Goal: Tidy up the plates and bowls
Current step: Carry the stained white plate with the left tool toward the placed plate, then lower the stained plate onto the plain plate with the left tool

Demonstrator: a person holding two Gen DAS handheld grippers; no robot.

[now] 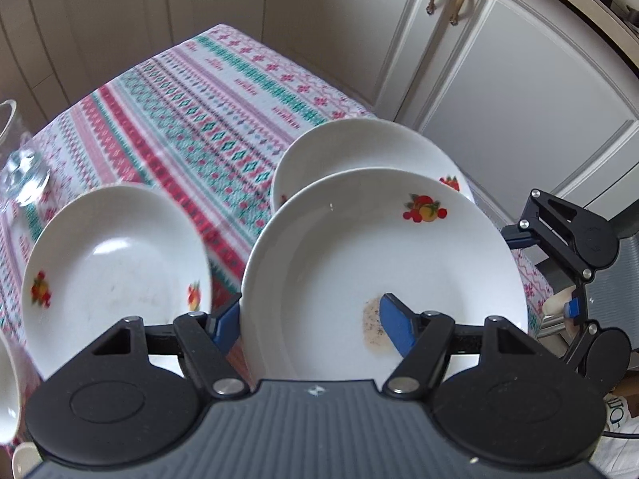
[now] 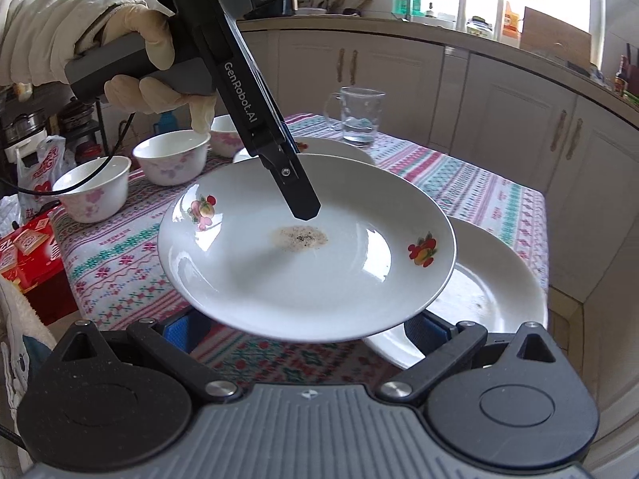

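My left gripper (image 1: 311,321) is shut on the near rim of a white plate (image 1: 379,255) with fruit decals and a brown speckled stain (image 1: 373,327). One blue pad lies inside the dish, the other under its rim. The right wrist view shows this plate (image 2: 307,247) lifted and tilted above the table, with a gloved hand (image 2: 147,40) holding the left gripper (image 2: 303,207). My right gripper (image 2: 305,329) is open below the plate's near edge, its fingertips hidden under the rim. It also shows at the plate's right side (image 1: 543,271). Three floral bowls (image 2: 94,191) (image 2: 171,155) (image 2: 225,135) stand at the far left.
A second plate (image 1: 116,271) lies on the patterned tablecloth (image 1: 191,119), a third (image 1: 359,151) behind the held one. A glass pitcher (image 2: 361,115) stands at the table's far end. A red box (image 2: 24,255) sits off the left edge. Cabinet doors (image 1: 519,99) are close around.
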